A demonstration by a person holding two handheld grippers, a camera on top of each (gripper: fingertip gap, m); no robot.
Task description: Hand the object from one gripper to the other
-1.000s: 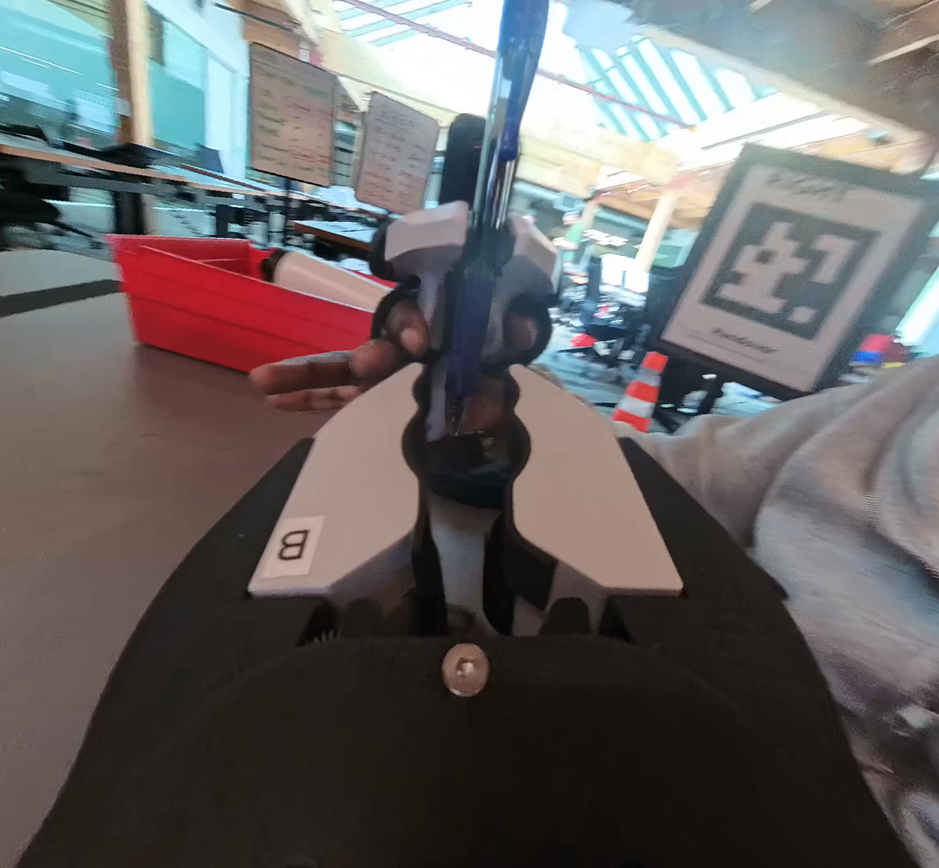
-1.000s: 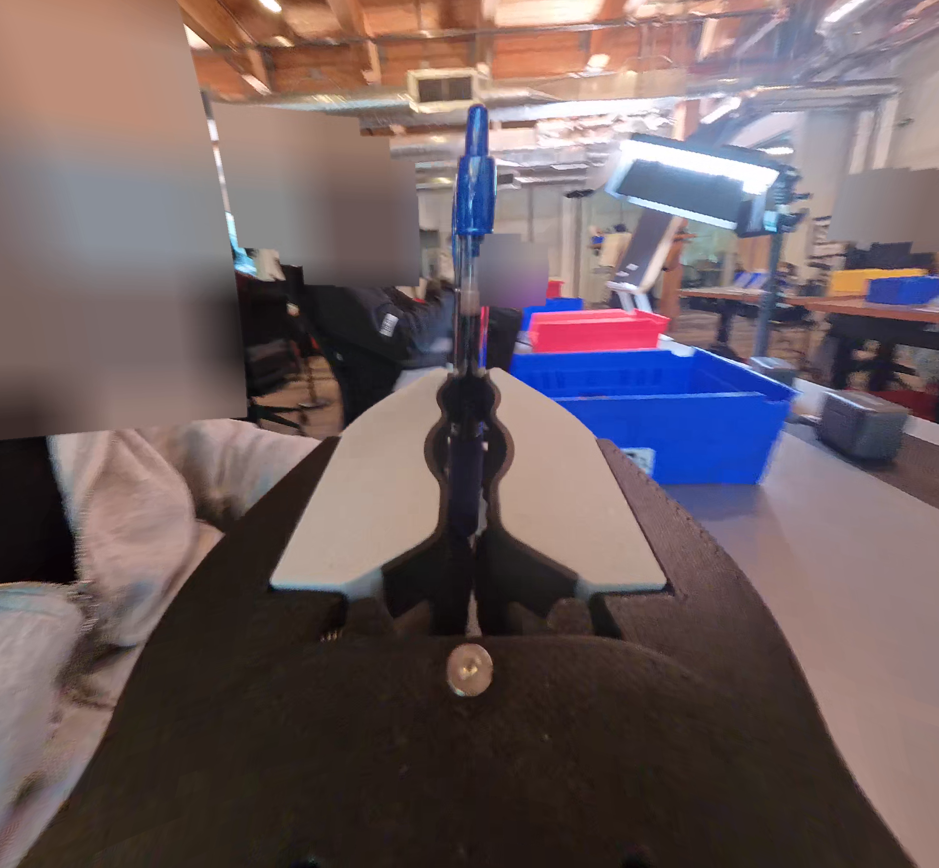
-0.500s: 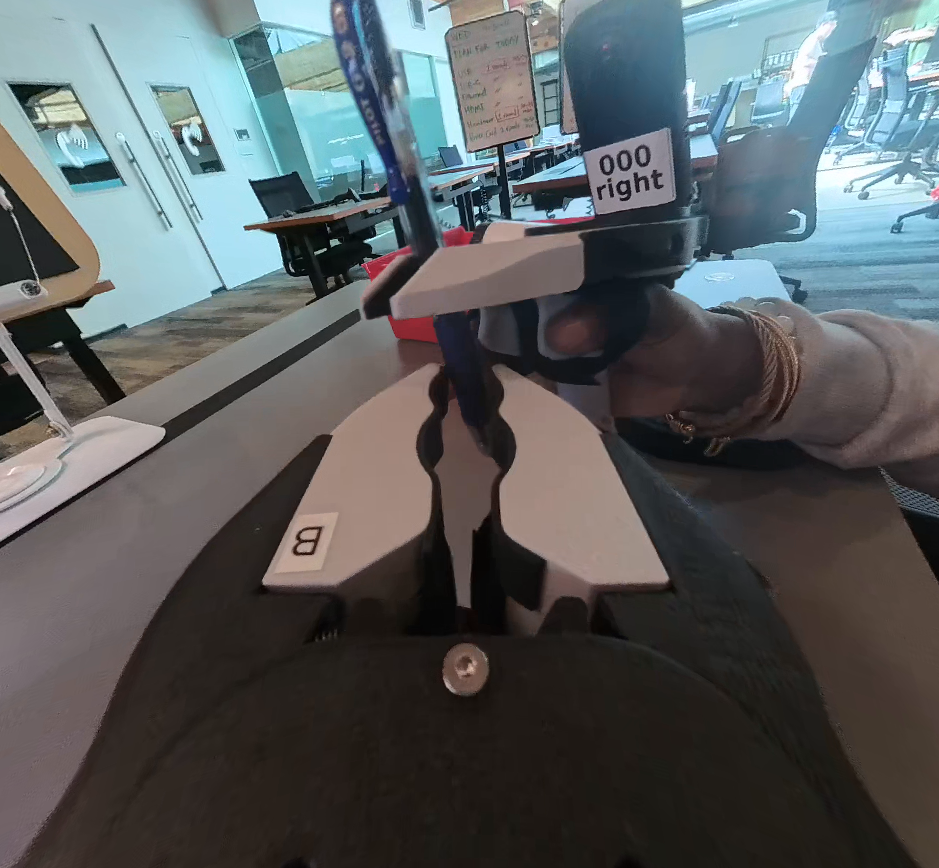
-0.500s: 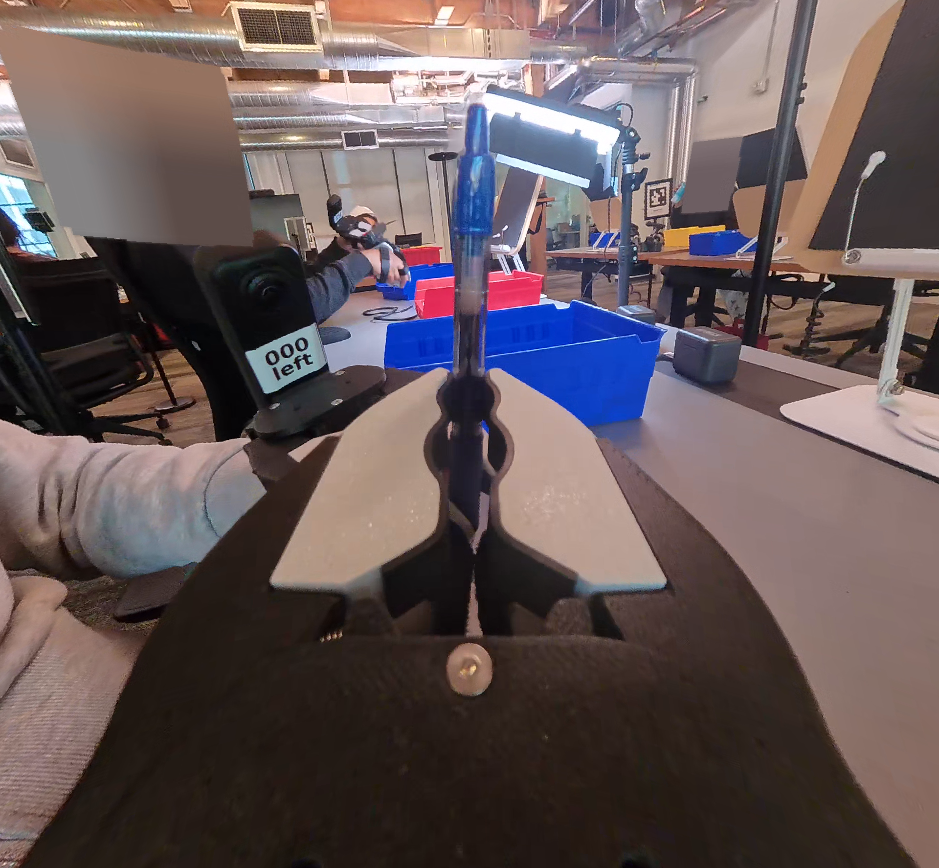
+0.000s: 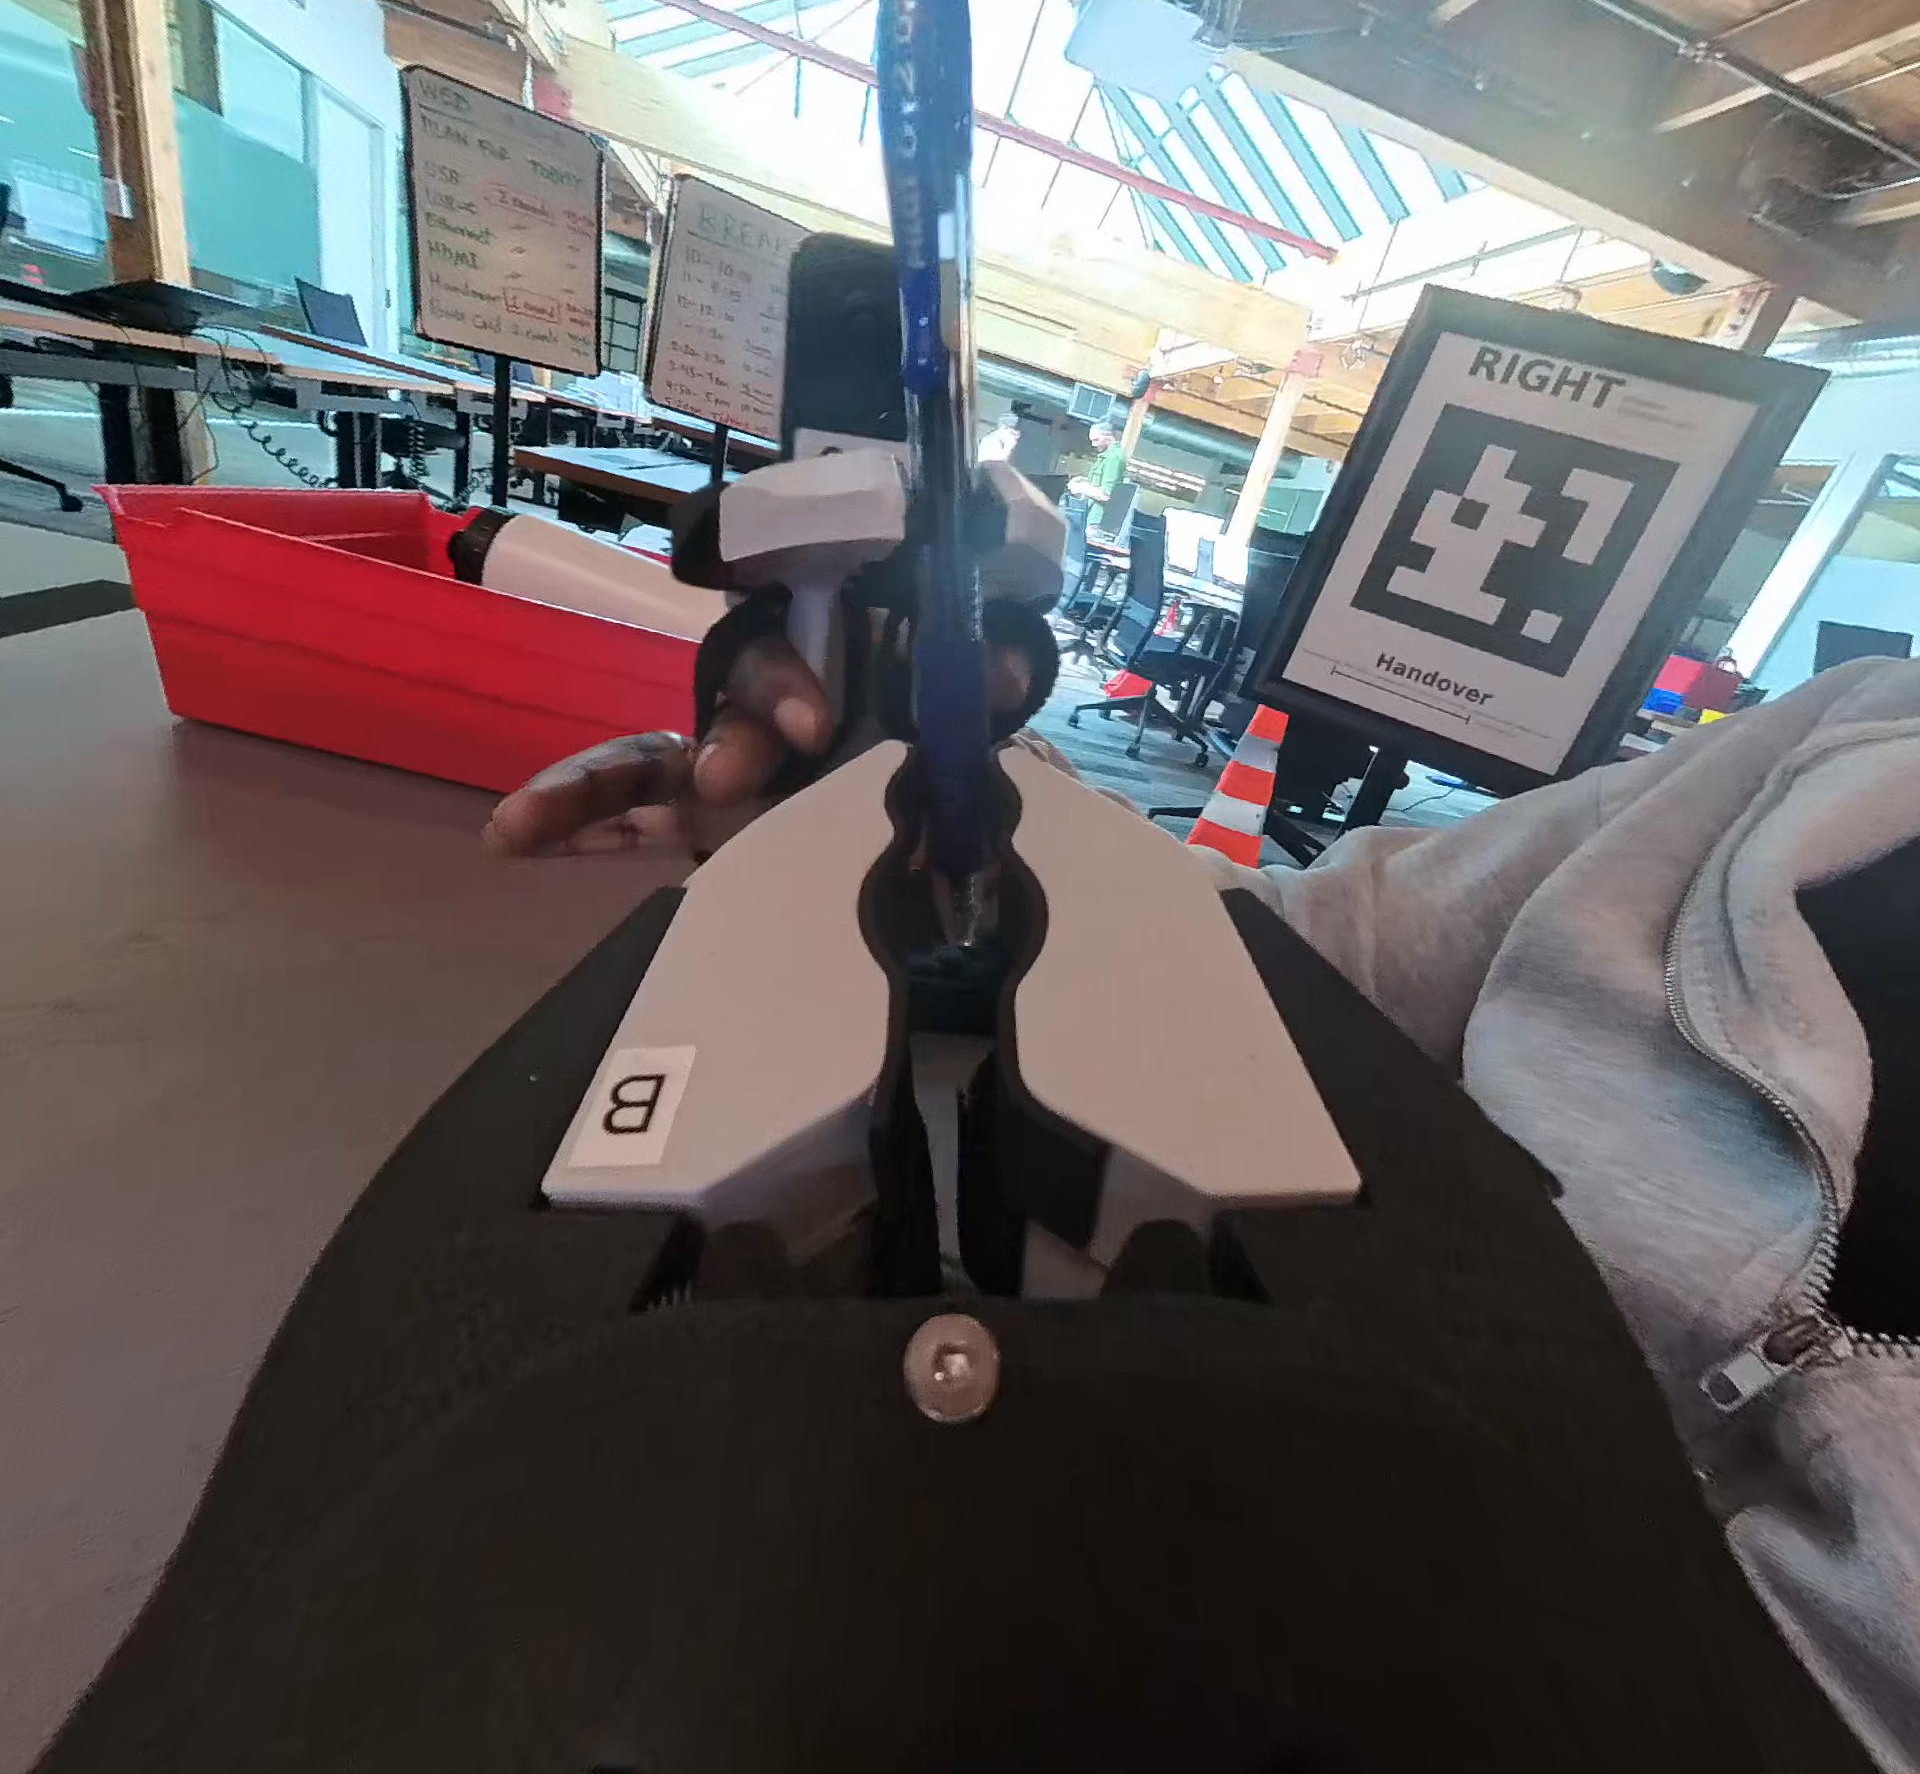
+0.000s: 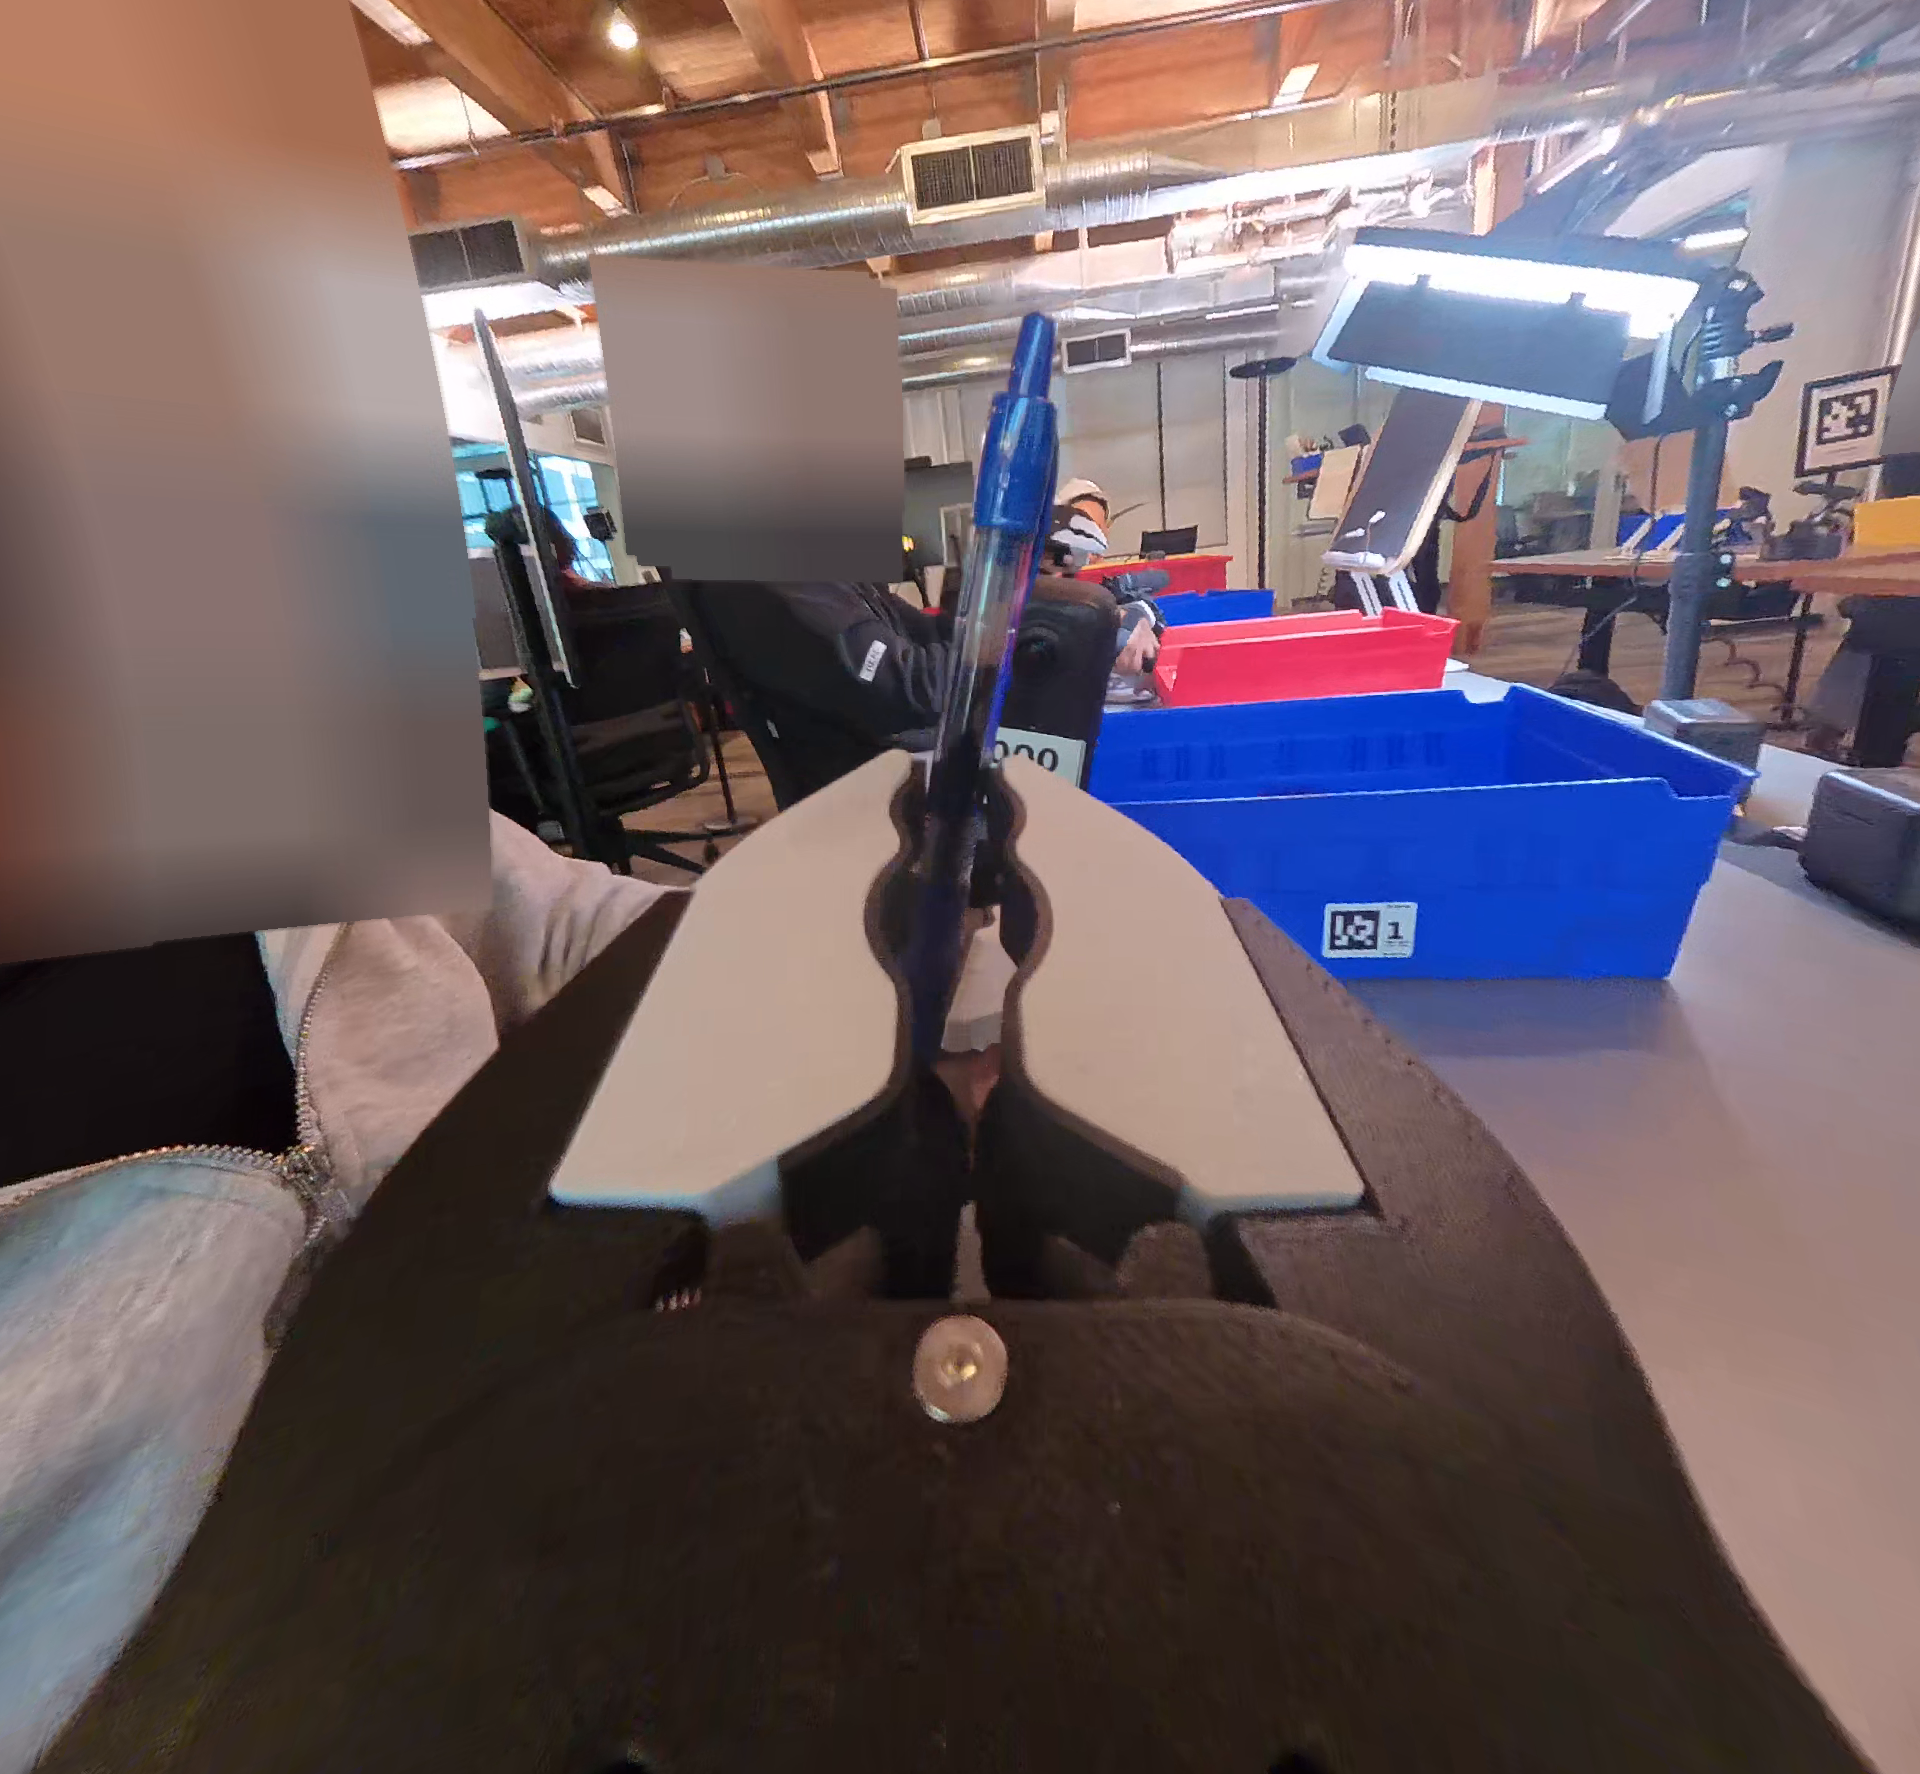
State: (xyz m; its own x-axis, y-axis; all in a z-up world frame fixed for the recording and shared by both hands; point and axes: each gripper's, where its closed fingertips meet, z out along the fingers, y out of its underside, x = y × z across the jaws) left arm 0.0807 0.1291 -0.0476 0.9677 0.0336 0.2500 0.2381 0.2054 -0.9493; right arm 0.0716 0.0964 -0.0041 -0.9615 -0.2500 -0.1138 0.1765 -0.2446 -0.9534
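The left tool (image 5: 951,851) is closing narrowly on the lower grip end of a blue pen (image 5: 925,290), which is standing nearly upright. The right tool (image 6: 956,851) is also clamping the same pen (image 6: 992,581), higher on its barrel, so both tools are holding it at once, above the near edge of the bench (image 5: 208,945). In the left wrist view, the right tool (image 5: 914,519) is facing the camera, with a hand (image 5: 665,768) gripping it. A red bin (image 5: 364,623) is sitting toward the far left of the bench, a blue bin (image 6: 1434,831) on the other side.
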